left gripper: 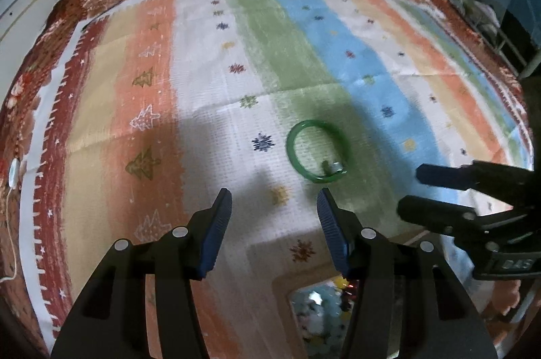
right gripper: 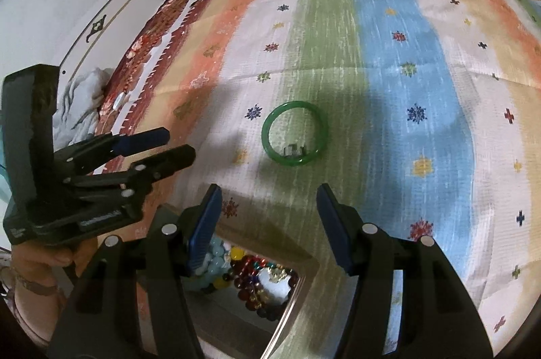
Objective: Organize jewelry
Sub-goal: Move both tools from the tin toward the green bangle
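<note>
We have both tongs hovering over the striped cloth (right gripper: 399,61) that covers the surface, and the green bangle (right gripper: 295,133) lies flat on it, straight ahead of us on the green stripe where it meets the white. In the right wrist view the bangle sits nearly centred between the fingers of the right tongs (right gripper: 268,190), a little beyond their tips. In the left wrist view the same bangle (left gripper: 316,152) lies off toward the right finger of the left tongs (left gripper: 274,194), so we judge the right one to be better lined up for the pick. Being a ring, the bangle has no long axis; any approach across its rim would serve.

Both tongs stand wide apart at the tips and have hold of nothing.

The bangle looks smooth, glossy and translucent green, and we judge it rigid. A small metallic piece (right gripper: 293,150) rests inside its near edge, touching or almost touching the rim; we cannot tell what it is.

Just below the tongs, an open box (right gripper: 294,288) holds a heap of coloured beads (right gripper: 252,283), which we take to be where the jewelry goes.
</note>
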Tool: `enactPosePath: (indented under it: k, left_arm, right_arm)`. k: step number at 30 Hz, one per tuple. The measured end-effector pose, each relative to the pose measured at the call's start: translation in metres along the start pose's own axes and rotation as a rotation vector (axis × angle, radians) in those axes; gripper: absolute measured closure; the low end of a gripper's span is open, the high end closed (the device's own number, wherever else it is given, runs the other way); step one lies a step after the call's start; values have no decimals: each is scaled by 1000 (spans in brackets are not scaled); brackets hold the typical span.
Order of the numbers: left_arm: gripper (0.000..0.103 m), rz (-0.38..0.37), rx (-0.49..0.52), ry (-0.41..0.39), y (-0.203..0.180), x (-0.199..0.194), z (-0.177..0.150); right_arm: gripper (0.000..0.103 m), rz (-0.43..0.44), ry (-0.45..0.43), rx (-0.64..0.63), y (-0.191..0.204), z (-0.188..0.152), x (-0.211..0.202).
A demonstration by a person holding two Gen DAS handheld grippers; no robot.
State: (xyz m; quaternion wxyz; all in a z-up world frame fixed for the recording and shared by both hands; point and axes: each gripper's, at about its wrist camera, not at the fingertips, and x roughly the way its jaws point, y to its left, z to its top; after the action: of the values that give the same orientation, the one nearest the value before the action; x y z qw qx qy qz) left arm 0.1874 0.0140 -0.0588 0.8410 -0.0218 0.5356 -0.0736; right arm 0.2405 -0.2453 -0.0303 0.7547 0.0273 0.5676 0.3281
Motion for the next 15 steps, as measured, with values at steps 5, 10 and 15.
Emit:
enactPosePath:
  k: [5,10,15]
  left_arm:
    - [50,-7,-18,27,8,12,7]
    - [50,-10,-16,38,9,21,17]
    - [50,-11,-9,57,9,31,24]
  right_arm:
    - [44,-17,19,-31,3,10,13]
    - [44,-57,49,-81,6,17,31]
    - [46,-87,70,-108,7,25,46]
